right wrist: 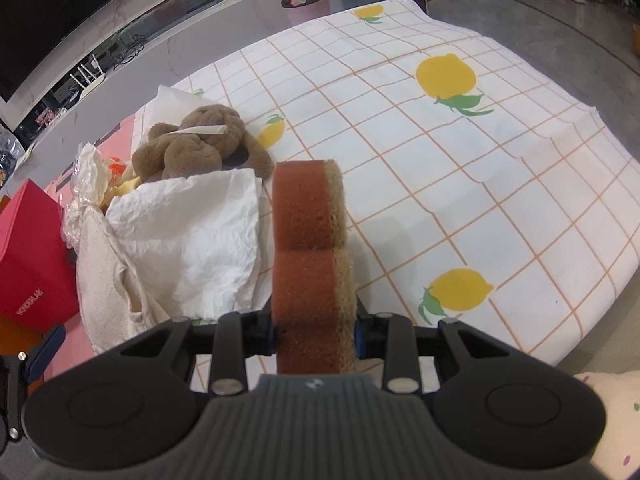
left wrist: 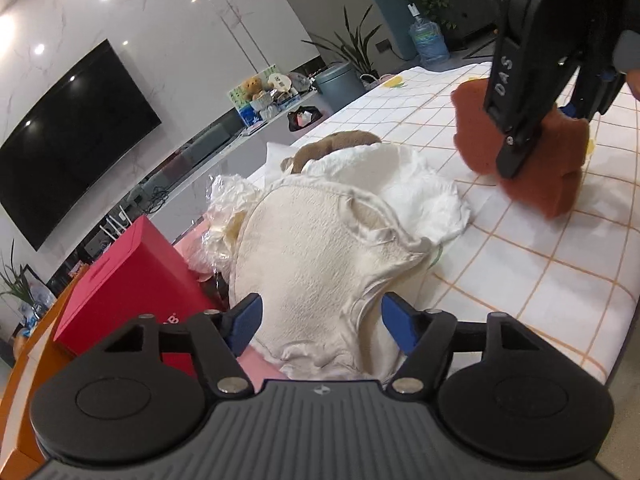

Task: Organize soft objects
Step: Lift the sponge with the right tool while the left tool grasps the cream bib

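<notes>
**Sponge clamped in right gripper, cloth between open left fingers**

Sponge (right wrist: 311, 264) sat closest to the right wrist camera, pinched on both flat sides by the right gripper (right wrist: 316, 334) and standing on edge above the lemon-print checked sheet (right wrist: 460, 184). It was rust-brown on its left face with a tan fibrous layer on the right, its outline lobed. From the left wrist view the same sponge (left wrist: 532, 160) appeared low over the sheet (left wrist: 520, 256), with white letters "DAS" readable on the right gripper's (left wrist: 536, 142) black finger.

The left gripper (left wrist: 320, 326) stood spread wide, its blue-padded fingers (left wrist: 244, 322) on either side of a cream cloth (left wrist: 316, 264) — whether they touched it could not be told. Behind the cloth lay a crumpled white tissue (left wrist: 420, 184), then a brown plush toy (left wrist: 332, 144). Left of the pile, crinkled clear plastic (left wrist: 228, 196) and a red box (right wrist: 32, 264) printed "WONDERLAB" sat off the sheet's edge.
</notes>
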### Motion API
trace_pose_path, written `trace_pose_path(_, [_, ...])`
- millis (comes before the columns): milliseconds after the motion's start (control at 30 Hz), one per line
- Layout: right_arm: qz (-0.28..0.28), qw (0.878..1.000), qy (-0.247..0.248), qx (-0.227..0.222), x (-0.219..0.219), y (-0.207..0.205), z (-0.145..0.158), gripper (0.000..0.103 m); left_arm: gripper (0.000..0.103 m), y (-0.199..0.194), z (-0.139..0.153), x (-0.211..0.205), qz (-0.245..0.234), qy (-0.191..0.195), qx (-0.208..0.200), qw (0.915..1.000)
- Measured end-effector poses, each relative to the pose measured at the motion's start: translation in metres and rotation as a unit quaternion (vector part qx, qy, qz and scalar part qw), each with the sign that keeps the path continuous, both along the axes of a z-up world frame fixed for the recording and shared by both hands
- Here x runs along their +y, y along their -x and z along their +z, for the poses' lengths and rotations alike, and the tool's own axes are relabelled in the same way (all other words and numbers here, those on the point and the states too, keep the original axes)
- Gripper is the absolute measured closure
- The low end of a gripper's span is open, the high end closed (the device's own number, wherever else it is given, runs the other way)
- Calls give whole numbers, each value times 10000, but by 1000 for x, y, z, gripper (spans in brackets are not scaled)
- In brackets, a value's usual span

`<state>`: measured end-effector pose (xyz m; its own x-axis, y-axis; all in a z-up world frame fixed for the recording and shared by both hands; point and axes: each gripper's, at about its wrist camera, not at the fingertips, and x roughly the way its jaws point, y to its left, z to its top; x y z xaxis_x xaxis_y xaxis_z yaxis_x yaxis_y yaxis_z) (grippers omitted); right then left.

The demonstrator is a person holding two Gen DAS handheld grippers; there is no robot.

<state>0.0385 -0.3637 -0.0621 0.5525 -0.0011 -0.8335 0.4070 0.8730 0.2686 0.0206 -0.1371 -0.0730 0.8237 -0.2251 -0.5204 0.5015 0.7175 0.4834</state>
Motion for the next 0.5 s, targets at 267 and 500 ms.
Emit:
trace_pose_path(267, [44,10000,-46,-34,1,1,0,71,59,-6,-15,-15,-80,-336,14,9994])
trace_pose_path(500, [150,9997,-164,-96,2,1,2,71,93,-10,-18,-12,31,118,358,9993])
